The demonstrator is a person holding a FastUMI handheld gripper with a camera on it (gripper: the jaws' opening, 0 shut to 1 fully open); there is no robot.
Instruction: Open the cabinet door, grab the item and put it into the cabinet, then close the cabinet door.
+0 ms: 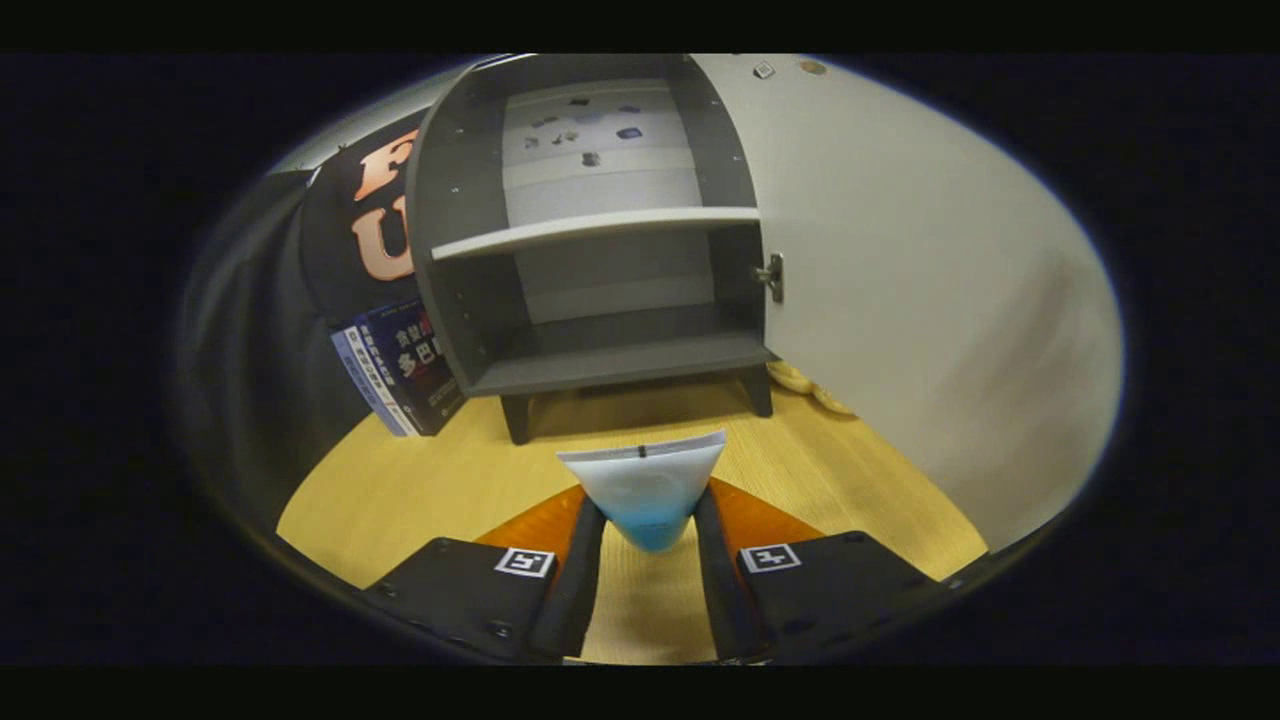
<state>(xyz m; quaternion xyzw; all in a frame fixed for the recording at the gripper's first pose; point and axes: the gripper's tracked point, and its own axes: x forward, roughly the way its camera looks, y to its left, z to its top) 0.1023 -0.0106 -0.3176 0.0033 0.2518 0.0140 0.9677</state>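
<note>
Gripper point(648, 520) clamped on a tube point(645, 490), both fingers pressing its narrower blue end; the flat crimped end points ahead toward the cabinet point(590, 240). Long axis runs forward along the fingers. Looks light, soft-walled, likely squashy and a bit slick, so a hold low on the body seems sound. Door point(900, 300) stands wide open; shelves bare.
</note>
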